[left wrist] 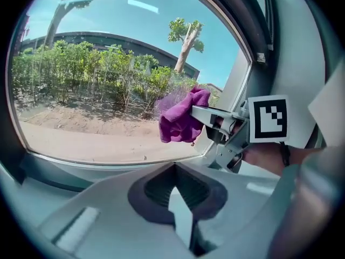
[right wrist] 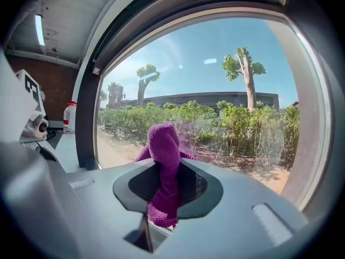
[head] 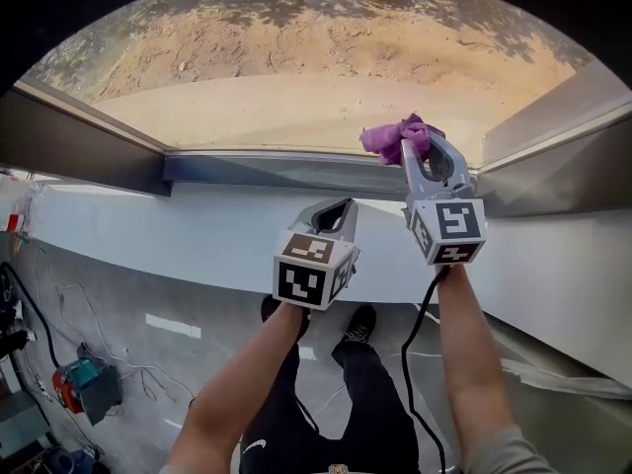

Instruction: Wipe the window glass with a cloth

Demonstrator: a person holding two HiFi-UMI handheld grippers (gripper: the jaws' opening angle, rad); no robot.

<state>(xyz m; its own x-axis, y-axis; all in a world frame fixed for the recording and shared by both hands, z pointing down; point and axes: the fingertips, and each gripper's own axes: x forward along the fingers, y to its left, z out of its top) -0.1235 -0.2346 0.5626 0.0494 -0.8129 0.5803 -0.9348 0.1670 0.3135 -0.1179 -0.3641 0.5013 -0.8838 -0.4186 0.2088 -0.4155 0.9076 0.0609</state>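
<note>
The floor [head: 178,299] is grey and glossy, and kinda cluttered. A thin white cable [head: 71,290] squiggles across it on the left. A red-and-teal device [head: 84,385] sits on it near the left edge, can't tell what it is. The person's black shoes [head: 360,324] are planted on it close to the wall. The white sill [head: 197,230] runs right under the window glass [head: 296,107], and a red-capped white bottle [right wrist: 69,116] seems to stand at its left end.

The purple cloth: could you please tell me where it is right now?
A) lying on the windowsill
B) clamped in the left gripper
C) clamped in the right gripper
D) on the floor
C: the purple cloth sits pinched between the right gripper's jaws, while the left gripper is shut on nothing.
</note>
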